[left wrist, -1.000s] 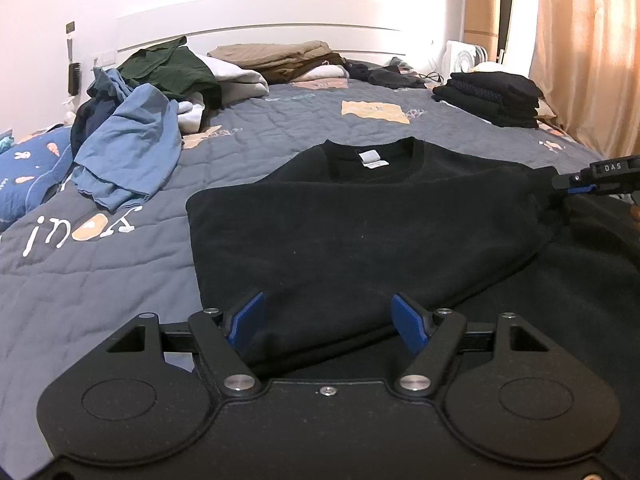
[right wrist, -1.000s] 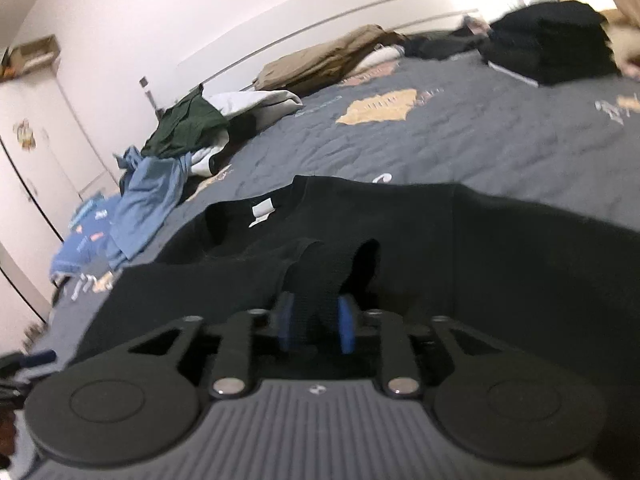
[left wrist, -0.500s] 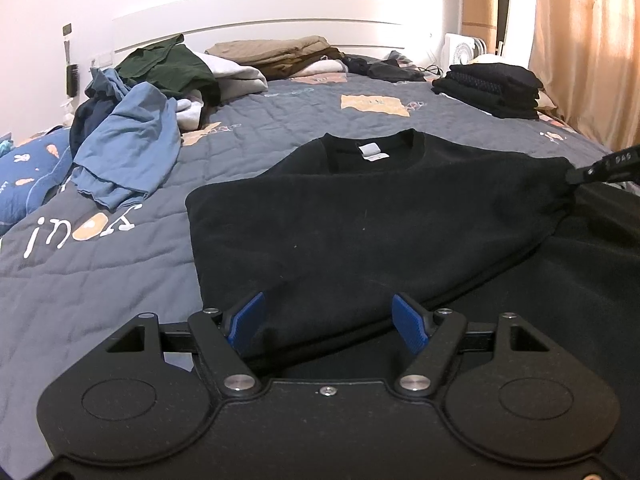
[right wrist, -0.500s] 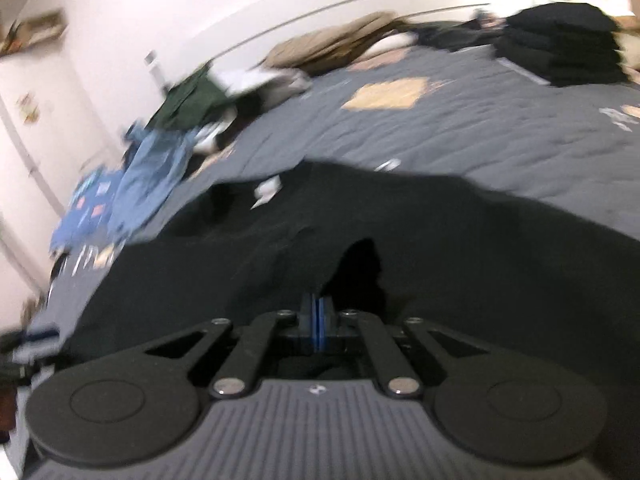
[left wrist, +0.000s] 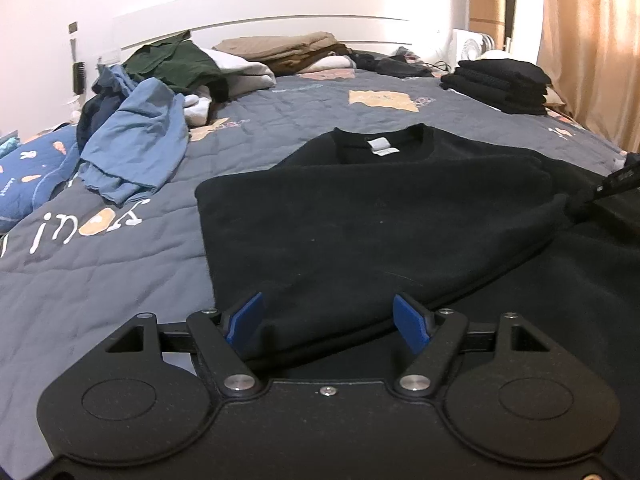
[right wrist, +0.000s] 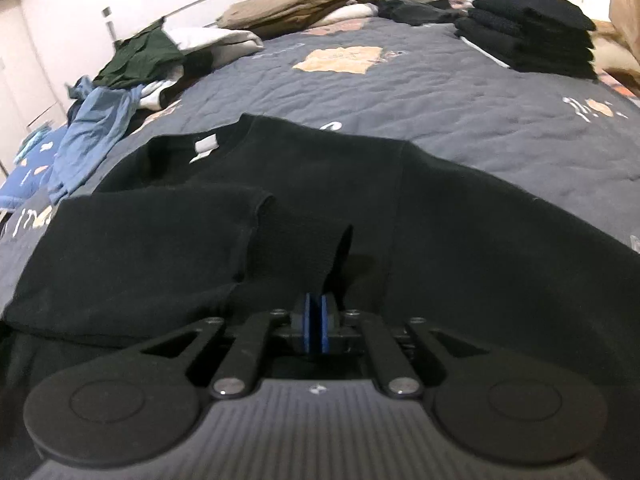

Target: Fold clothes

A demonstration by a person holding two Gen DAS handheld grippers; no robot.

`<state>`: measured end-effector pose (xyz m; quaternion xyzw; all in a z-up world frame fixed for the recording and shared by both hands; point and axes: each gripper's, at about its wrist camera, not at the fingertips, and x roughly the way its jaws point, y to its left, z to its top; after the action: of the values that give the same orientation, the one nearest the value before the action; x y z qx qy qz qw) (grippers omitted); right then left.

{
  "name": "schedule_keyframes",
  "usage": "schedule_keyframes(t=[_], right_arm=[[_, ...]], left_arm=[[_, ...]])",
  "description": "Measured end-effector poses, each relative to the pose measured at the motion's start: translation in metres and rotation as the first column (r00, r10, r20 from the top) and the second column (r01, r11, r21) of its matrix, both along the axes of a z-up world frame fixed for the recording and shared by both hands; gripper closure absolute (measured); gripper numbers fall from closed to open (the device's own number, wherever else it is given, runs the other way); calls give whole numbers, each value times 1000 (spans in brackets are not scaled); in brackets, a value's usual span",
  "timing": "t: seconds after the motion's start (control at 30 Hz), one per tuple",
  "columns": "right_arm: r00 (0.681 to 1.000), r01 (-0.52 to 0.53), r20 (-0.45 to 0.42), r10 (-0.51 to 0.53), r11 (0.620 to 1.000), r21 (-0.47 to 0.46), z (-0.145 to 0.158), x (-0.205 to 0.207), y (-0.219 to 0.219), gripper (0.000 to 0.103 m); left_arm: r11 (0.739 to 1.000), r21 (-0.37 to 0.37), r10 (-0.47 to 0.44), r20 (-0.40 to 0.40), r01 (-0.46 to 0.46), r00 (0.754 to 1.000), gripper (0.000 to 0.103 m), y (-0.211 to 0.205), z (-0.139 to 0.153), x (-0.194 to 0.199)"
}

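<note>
A black sweatshirt (left wrist: 376,216) lies flat on the grey quilt, collar and white label (left wrist: 378,146) at the far end, its left sleeve folded across the body. My left gripper (left wrist: 328,322) is open, its blue pads either side of the folded sleeve's near edge. My right gripper (right wrist: 316,322) is shut on the cuff (right wrist: 304,252) of that sleeve and lifts it slightly off the sweatshirt (right wrist: 460,216). The right gripper also shows at the right edge of the left wrist view (left wrist: 580,200).
A heap of unfolded clothes, blue (left wrist: 136,140) and green (left wrist: 176,60), lies far left. Tan folded clothes (left wrist: 288,48) sit by the headboard. A stack of folded black clothes (left wrist: 500,84) sits far right. A curtain (left wrist: 592,40) hangs at the right.
My right gripper closed on the sleeve cuff and pulled it toward the right. The left gripper stayed open in place.
</note>
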<state>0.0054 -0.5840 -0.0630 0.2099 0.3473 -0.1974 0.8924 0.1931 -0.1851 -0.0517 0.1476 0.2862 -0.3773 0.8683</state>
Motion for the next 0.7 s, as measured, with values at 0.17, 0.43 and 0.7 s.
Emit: schedule_keyframes(t=[0.17, 0.43, 0.7], right_arm=[[996, 0, 92, 7, 997, -76, 26, -4, 18, 98], [989, -131, 47, 137, 986, -106, -9, 39, 53, 86], [995, -78, 64, 82, 995, -61, -6, 25, 60, 63]], left_arm=[[1000, -11, 14, 6, -13, 1000, 30, 1, 2, 0], [1000, -10, 16, 20, -16, 1000, 29, -3, 3, -6], [997, -72, 37, 4, -36, 999, 29, -1, 12, -9]])
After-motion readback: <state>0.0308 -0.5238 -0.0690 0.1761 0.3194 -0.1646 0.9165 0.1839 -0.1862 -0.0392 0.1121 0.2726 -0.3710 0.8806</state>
